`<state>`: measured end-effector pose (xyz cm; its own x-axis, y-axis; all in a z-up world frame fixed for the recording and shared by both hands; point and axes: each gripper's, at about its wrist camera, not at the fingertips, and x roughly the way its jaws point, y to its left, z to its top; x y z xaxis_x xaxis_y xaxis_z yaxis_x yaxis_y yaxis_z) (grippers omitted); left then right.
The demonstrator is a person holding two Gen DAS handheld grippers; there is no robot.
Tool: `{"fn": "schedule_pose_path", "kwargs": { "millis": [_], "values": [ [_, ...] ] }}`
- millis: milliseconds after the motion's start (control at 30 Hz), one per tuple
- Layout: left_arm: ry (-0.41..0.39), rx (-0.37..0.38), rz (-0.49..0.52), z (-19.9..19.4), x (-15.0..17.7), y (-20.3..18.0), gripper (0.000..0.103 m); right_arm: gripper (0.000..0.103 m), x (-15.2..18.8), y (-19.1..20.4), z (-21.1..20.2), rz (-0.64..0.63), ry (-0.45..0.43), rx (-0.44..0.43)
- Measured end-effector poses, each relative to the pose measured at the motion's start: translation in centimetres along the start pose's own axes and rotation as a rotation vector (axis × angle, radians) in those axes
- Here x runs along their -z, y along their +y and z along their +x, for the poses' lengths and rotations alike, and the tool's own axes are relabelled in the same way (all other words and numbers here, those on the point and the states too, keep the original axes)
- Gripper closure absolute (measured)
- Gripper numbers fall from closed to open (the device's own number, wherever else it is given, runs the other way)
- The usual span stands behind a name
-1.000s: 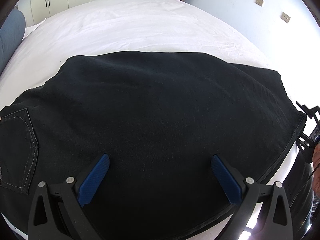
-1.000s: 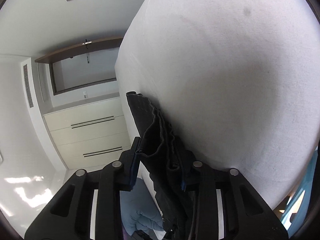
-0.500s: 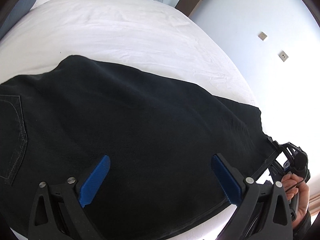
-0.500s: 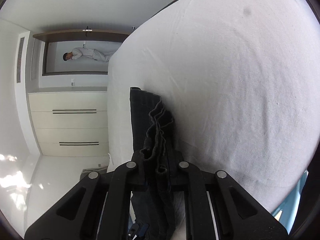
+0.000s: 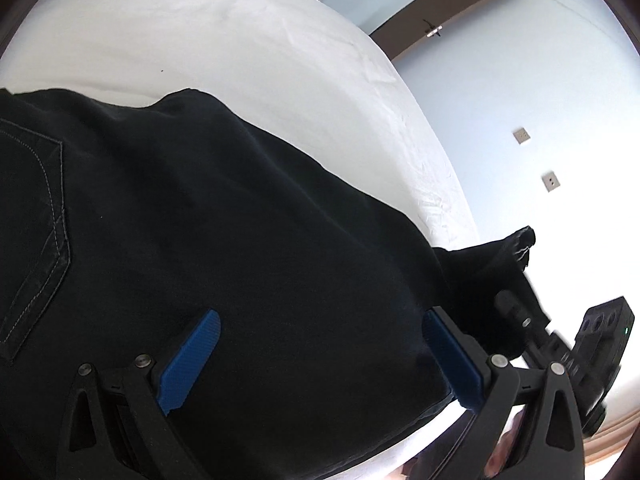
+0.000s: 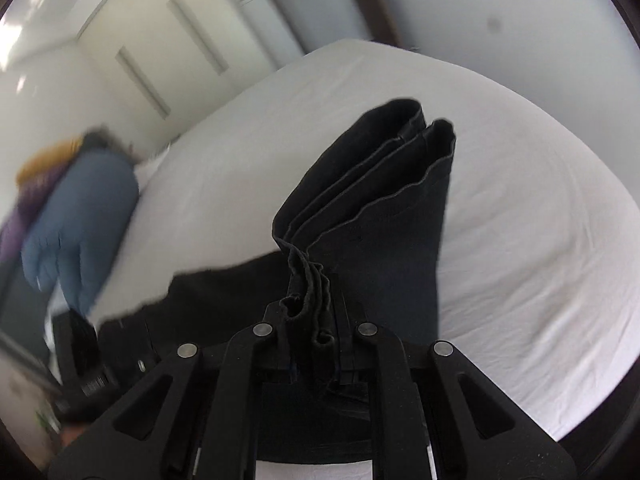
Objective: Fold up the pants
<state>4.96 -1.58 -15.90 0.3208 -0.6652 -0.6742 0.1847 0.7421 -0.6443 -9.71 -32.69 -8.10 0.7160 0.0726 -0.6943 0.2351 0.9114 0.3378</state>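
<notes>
Black pants (image 5: pixel 248 216) lie flat across the white bed (image 5: pixel 224 36), with a stitched back pocket (image 5: pixel 36 236) at the left. My left gripper (image 5: pixel 320 320) hovers over the pants, its blue pads wide open and nothing between them. At the right of the left wrist view, the right gripper (image 5: pixel 520 300) holds the leg ends (image 5: pixel 516 240) raised off the sheet. In the right wrist view my right gripper (image 6: pixel 312 312) is shut on the bunched hems, and the folded leg layers (image 6: pixel 384 184) stand up beyond its fingers.
White sheet (image 6: pixel 520 220) spreads beyond the pants. A blue padded garment (image 6: pixel 80 216) lies at the bed's left edge. Cream wardrobe doors (image 6: pixel 160 60) stand behind it. A pale wall with two sockets (image 5: pixel 548 182) and a brown door frame (image 5: pixel 432 12) lie to the right.
The right gripper closed tighter on the hems, rolled, and lifted the leg ends off the sheet. The left gripper rolled and shifted across the pants, still open.
</notes>
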Motion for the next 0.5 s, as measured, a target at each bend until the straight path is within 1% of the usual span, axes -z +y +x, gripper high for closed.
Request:
{"fn": "schedule_pose_path", "kwargs": {
  "millis": [33,67,133,167,200,267,333,433,500],
  "values": [
    [0.004,0.014,-0.022,-0.1,-0.2,0.5,0.000,0.093,1.0,2.3,1.5,-0.095,0.037,0.006],
    [0.007,0.035,-0.042,0.0,-0.5,0.7,0.000,0.093,2.0,3.6,2.7,-0.143,0.070,0.008],
    [0.022,0.076,-0.076,0.2,-1.0,0.9,0.000,0.093,4.1,4.2,4.4,-0.140,0.146,0.004],
    [0.033,0.095,-0.085,0.4,-1.3,0.8,0.000,0.093,5.2,4.2,4.8,-0.133,0.169,0.005],
    [0.046,0.116,-0.088,0.8,-1.5,0.5,0.000,0.093,5.3,4.1,5.5,-0.137,0.179,0.013],
    [0.069,0.142,-0.089,1.5,-2.0,-0.1,0.000,0.093,5.8,4.1,5.1,-0.153,0.175,0.015],
    [0.115,0.160,-0.093,2.9,-2.6,-1.1,0.000,0.093,5.3,4.5,4.9,-0.164,0.163,0.020],
    [0.180,0.163,-0.055,4.7,-3.2,-2.9,0.000,0.093,6.0,5.4,4.1,-0.208,0.140,0.036],
    [0.214,0.138,-0.006,5.7,-3.4,-4.2,0.000,0.093,6.3,6.2,3.7,-0.236,0.132,0.036]
  ]
}}
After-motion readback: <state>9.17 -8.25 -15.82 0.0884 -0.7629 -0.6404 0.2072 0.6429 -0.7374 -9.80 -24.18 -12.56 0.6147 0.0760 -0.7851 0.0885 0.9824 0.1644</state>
